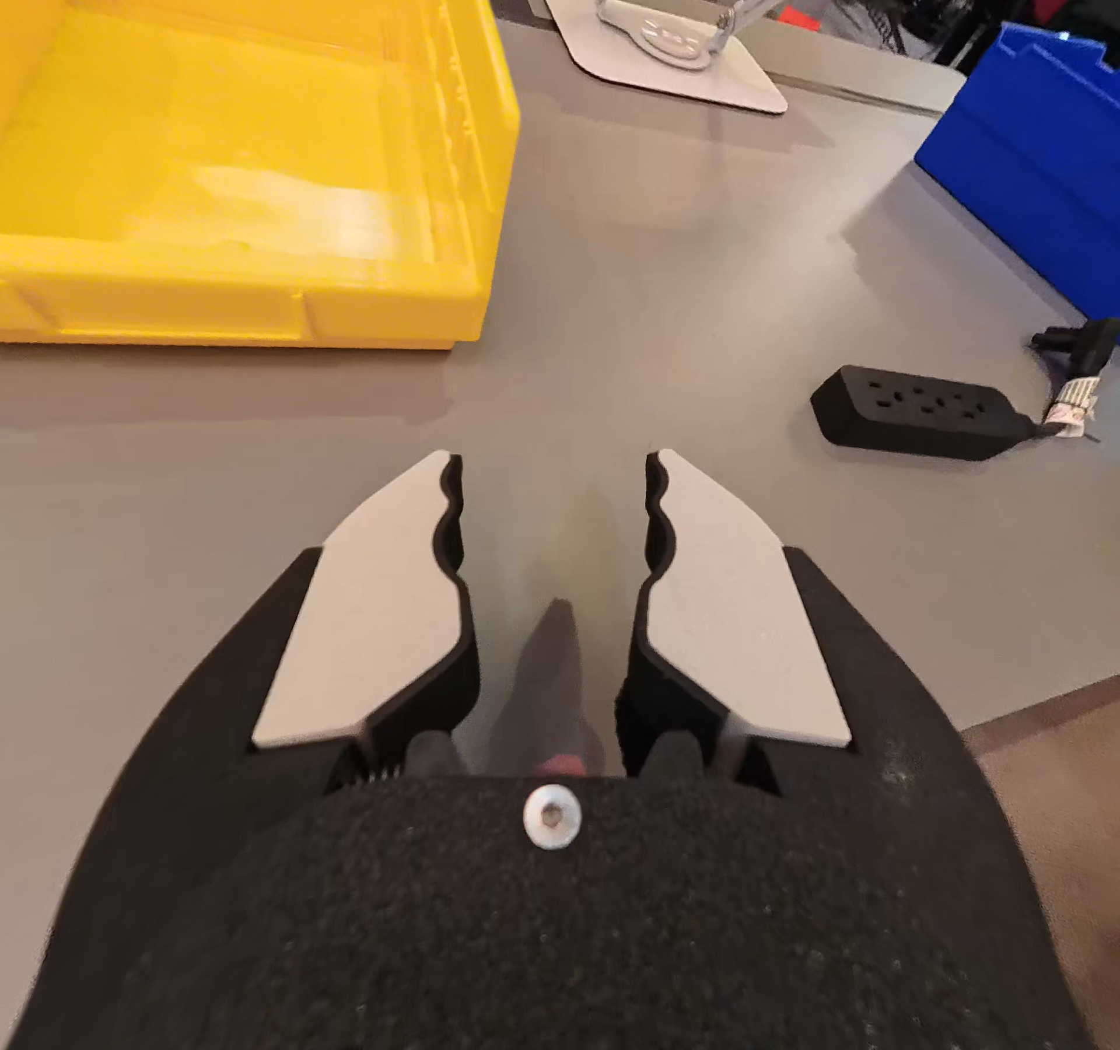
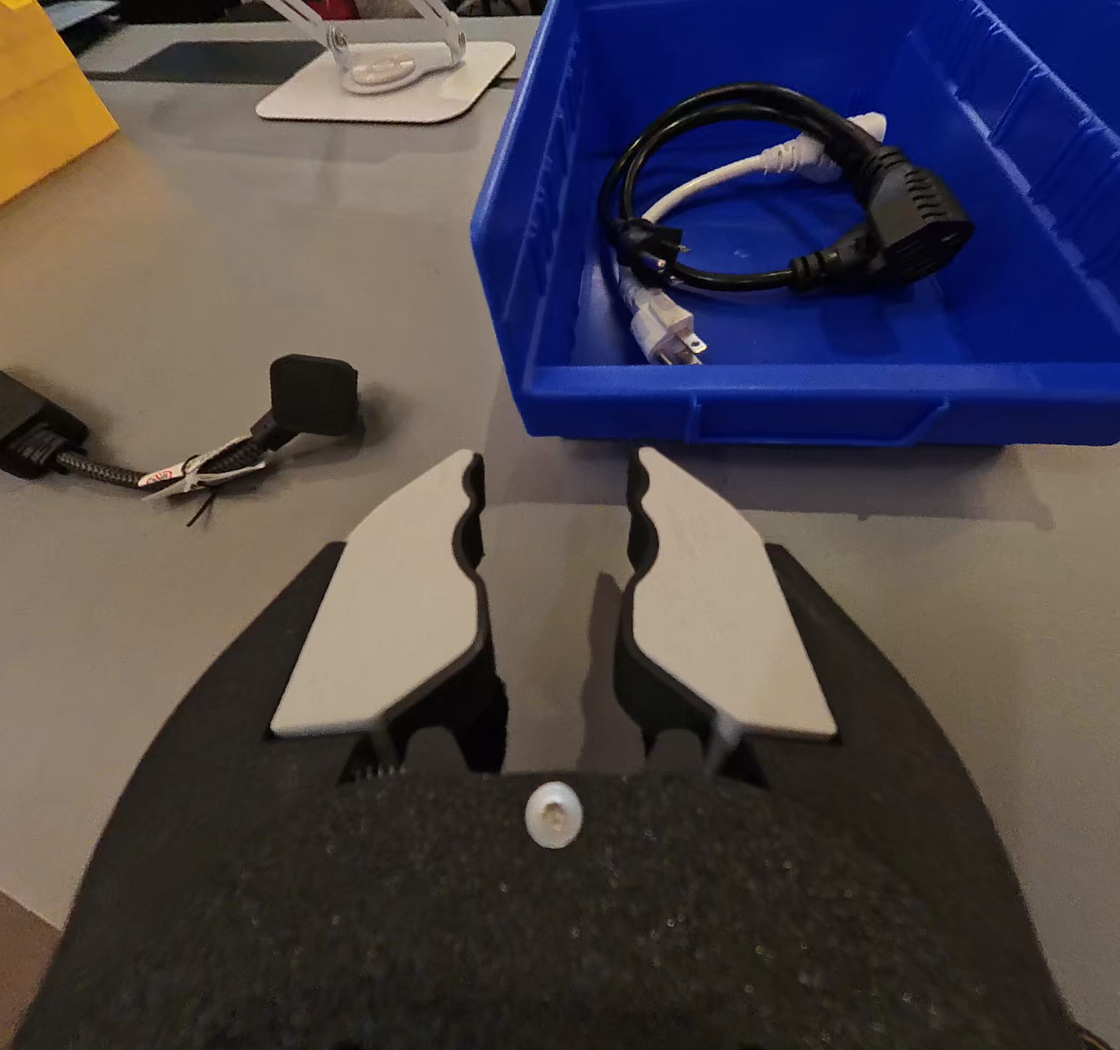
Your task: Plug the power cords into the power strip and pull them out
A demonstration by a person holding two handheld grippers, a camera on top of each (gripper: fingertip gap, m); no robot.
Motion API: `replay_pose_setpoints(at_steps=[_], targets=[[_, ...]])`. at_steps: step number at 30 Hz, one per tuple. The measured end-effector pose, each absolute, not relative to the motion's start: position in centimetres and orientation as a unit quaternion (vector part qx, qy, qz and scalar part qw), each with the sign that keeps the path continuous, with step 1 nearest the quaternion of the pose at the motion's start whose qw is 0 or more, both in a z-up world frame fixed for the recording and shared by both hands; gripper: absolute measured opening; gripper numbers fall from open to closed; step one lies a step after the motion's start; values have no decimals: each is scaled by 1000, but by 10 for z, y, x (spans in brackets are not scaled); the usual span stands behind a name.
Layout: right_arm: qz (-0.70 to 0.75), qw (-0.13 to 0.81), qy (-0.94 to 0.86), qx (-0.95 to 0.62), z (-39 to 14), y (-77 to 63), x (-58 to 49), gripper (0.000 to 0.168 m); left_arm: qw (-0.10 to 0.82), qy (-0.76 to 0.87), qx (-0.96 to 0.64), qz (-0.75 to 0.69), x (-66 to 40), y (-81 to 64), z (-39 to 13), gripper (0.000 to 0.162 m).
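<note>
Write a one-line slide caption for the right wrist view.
Open right gripper over the table, facing a blue bin holding black cord and white cord.

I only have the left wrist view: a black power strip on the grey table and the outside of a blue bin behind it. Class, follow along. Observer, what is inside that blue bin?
Observer: Two power cords lie in the blue bin: a black cord looped over a white cord.
Operator: Can you see their plugs?
Observer: Yes. The white cord's plug rests near the bin's front wall, prongs showing.
Operator: Is the right gripper holding anything?
Observer: No. The right gripper is open and empty, just in front of the bin.
Operator: And the power strip's own plug?
Observer: Its black plug lies on the table, left of the bin.
</note>
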State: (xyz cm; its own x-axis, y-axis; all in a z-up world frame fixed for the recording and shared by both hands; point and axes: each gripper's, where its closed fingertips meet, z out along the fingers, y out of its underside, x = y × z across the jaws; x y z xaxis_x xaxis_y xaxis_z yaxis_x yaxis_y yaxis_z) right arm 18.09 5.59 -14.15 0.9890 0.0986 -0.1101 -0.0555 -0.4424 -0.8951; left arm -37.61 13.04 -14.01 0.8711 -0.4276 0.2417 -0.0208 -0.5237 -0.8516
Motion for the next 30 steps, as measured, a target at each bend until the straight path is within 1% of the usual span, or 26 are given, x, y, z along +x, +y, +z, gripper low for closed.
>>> replay_pose_setpoints(at_steps=[9,15,18,24,26,28,30], targets=[[49,516,-48,-854,-147,48,170,45,444,190,-838,-253,-338,129,-146,59],[31,506,-69,-859,-150,45,164,47,436,254,-811,-295,-299,116,-140,61],[36,507,-63,-859,-151,44,166,47,431,254,-807,-315,-293,115,-138,61],[42,508,-49,-859,-151,44,172,48,439,266,-809,-288,-296,121,-140,62],[46,508,-49,-859,-151,44,169,48,441,317,-788,-289,-280,116,-136,65],[47,506,-55,-860,-152,45,163,48,429,400,-748,-311,-247,104,-129,70],[49,504,-62,-860,-152,47,157,48,416,496,-702,-299,-214,94,-128,76]])
